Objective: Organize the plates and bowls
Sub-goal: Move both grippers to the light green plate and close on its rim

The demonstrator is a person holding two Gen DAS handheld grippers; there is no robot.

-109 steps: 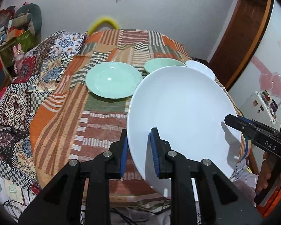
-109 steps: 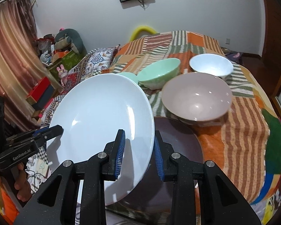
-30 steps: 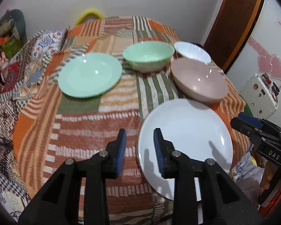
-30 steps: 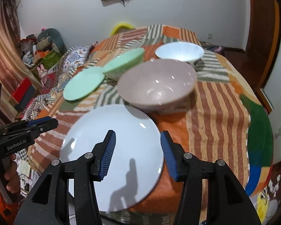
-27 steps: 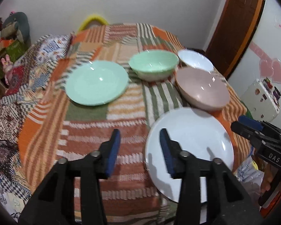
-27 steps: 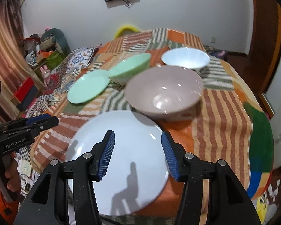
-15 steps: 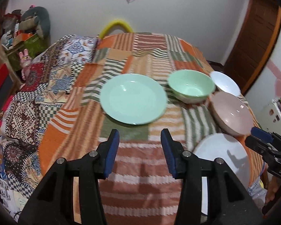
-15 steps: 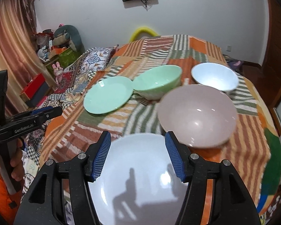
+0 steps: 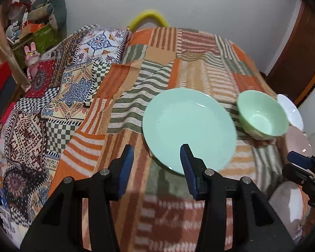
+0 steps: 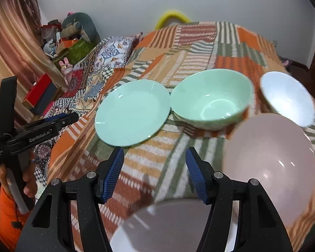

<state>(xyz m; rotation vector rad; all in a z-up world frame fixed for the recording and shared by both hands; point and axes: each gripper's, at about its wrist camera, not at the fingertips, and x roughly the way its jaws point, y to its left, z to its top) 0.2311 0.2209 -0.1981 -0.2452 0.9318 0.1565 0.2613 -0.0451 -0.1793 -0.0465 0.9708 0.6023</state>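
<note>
My left tool has its blue-padded fingers spread wide apart with nothing between them; it hovers over the patchwork cloth that covers the tabletop. Just past its tips lies the mint-green plate, flat on the cloth, with the right-hand finger overlapping the plate's near rim in my view, though I cannot tell if it touches. Beside the plate, to its right, stands the mint-green bowl, upright, and beyond that I catch the edge of the small white bowl. At the far right of the same view I see the tips of my right tool and a pale slice of the white plate below them.

My right tool is likewise held well apart and empty. Directly under it, at the near edge of the tabletop, sits the white plate, blurred. To its right, close by, is the pink bowl, upright. Farther out I see the mint-green plate and the mint-green bowl side by side, rims almost meeting, and the small white bowl behind the pink one. At the left of this view my left tool shows, gripped in a hand.
</note>
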